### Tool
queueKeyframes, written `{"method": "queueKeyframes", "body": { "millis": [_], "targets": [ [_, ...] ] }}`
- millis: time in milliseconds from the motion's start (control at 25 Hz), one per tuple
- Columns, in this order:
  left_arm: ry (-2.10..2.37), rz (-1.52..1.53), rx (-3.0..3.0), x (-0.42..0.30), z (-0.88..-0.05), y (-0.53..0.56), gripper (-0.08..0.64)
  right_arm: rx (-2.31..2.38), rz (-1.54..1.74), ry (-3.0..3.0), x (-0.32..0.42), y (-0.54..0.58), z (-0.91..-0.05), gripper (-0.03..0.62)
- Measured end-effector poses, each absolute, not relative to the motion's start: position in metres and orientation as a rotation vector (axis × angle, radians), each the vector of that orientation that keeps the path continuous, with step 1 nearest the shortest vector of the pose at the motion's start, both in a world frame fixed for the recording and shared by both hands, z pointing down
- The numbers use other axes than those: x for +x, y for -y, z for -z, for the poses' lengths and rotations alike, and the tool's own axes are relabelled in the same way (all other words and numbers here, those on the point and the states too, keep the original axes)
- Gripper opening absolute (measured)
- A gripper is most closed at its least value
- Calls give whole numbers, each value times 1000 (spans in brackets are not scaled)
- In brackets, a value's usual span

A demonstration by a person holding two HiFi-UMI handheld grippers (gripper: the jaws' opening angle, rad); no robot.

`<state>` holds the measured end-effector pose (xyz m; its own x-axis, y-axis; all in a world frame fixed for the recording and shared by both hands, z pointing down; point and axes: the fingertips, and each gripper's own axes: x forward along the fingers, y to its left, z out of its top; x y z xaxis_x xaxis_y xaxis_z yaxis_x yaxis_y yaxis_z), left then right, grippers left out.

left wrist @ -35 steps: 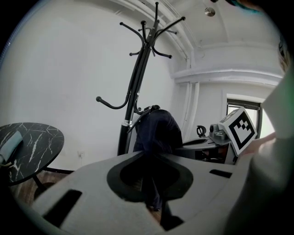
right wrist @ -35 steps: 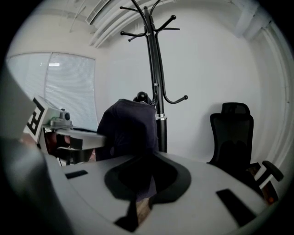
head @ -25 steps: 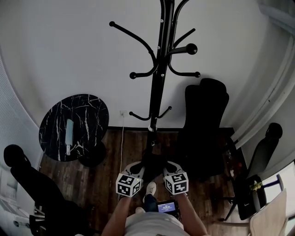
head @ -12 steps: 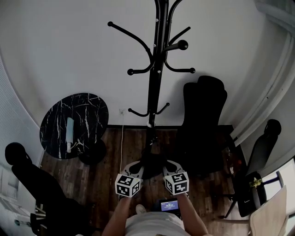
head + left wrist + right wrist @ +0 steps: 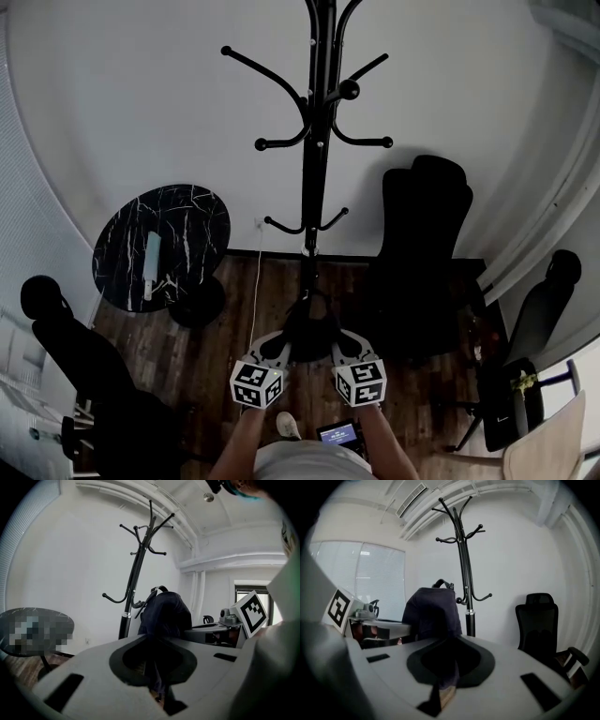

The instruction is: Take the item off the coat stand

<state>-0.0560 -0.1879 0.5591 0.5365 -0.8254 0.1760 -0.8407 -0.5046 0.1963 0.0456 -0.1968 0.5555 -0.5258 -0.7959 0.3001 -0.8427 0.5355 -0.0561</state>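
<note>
Floor (image 5: pixel 277 292) lies open between round table (image 5: pixel 192 234) and coat stand (image 5: pixel 312 187).

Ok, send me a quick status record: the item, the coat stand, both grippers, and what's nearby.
item: dark item, off the stand, held up between the two grippers
coat stand: coat stand upright by the wall, visible hooks bare
left gripper: left gripper shut on the item's fabric
right gripper: right gripper shut on the item's fabric
nearby: round marble table left of the stand, black office chair right of it

Plain white wall (image 5: pixel 141 94), dark wood floor (image 5: pixel 216 347), marble table (image 5: pixel 211 234) left of the left claw (image 5: pixel 286 342), black chair (image 5: pixel 427 244) beyond the right claw (image 5: pixel 339 339).
</note>
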Motion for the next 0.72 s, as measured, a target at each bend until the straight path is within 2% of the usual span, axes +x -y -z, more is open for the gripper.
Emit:
{"method": "queueKeyframes", "body": {
  "millis": [720],
  "targets": [
    [1548,-50,2508,-35,-533,91,29,1337,-213,2626,67,108,-531,23]
  ]
}}
